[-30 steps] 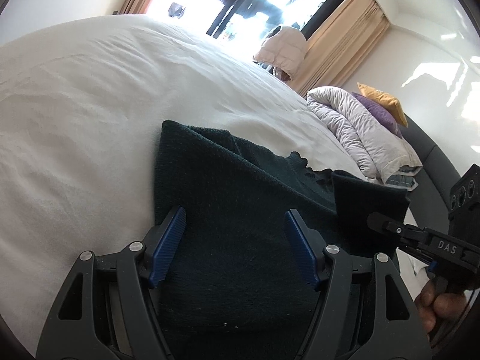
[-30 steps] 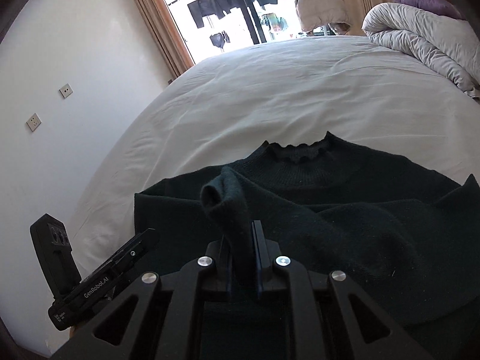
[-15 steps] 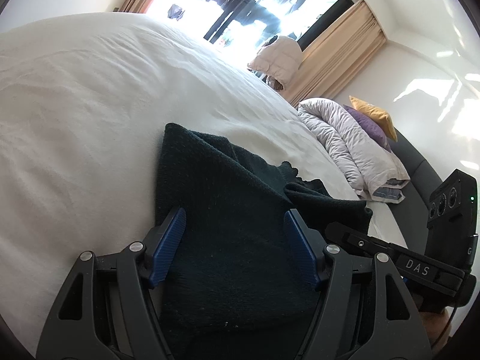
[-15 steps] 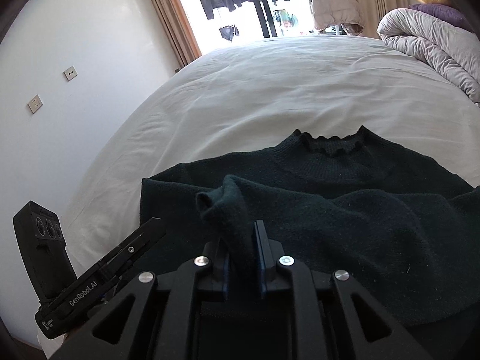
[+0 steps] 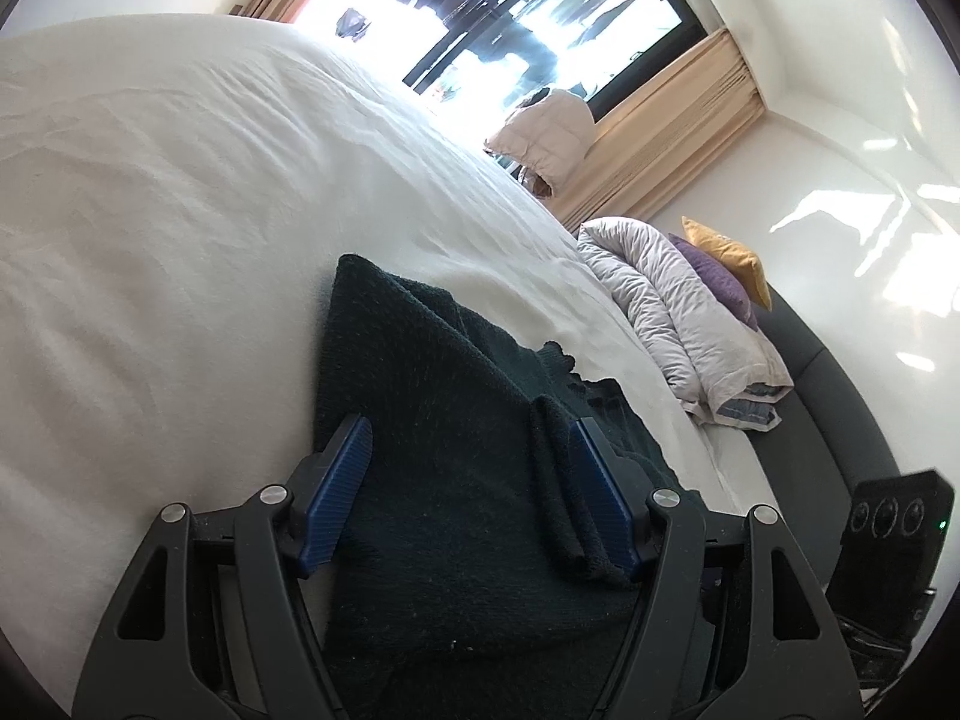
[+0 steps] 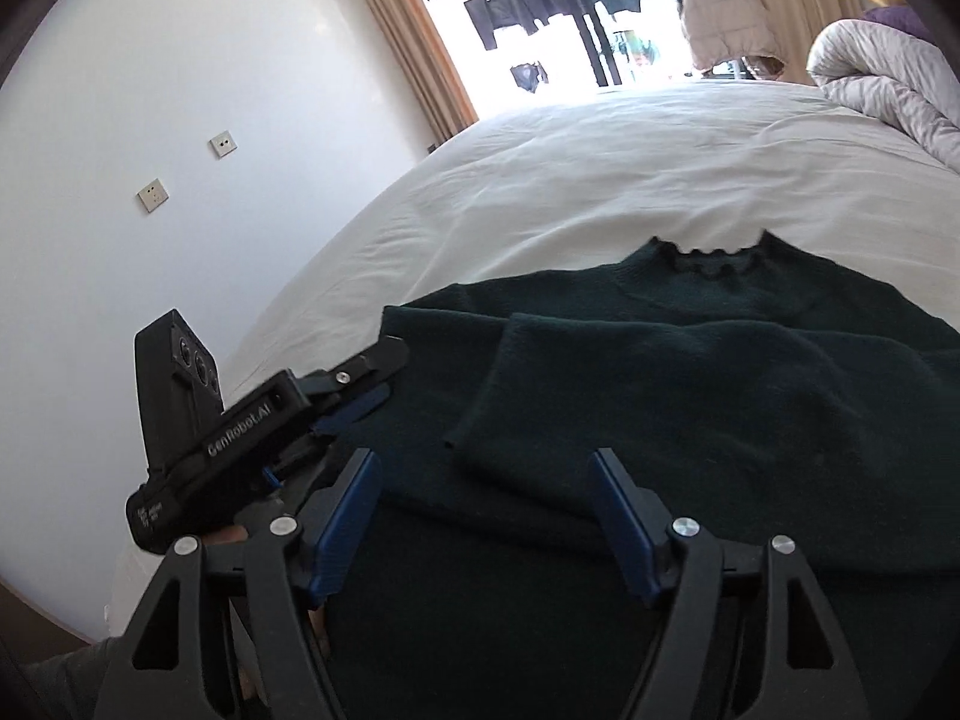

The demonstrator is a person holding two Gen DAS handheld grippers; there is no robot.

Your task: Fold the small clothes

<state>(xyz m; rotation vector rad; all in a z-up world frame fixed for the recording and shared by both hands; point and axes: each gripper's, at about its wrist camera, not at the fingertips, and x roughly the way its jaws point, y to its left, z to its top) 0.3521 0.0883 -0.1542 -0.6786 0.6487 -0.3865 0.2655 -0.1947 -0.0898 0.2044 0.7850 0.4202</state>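
Observation:
A dark green knit sweater (image 6: pixel 690 396) lies flat on the white bed (image 6: pixel 600 168), its scalloped collar (image 6: pixel 711 255) pointing away. One sleeve (image 6: pixel 510 396) lies folded across the body. My right gripper (image 6: pixel 486 468) is open and empty, just above the sleeve's cuff. My left gripper (image 5: pixel 471 438) is open over the sweater's left side (image 5: pixel 432 396), with a fold of the sleeve (image 5: pixel 558 480) next to its right finger. The left gripper also shows in the right wrist view (image 6: pixel 360 384) at the sweater's left edge.
A rumpled grey duvet (image 5: pixel 672 312) with purple and yellow pillows (image 5: pixel 726 258) lies at the bed's head. A dark padded headboard (image 5: pixel 828 420) curves behind it. A white wall with sockets (image 6: pixel 150 192) flanks the bed's left side. A window with curtains (image 6: pixel 420 60) is beyond.
My right gripper has opened and let go of the sleeve, which now lies flat across the sweater's body. My left gripper stays open over the sweater.

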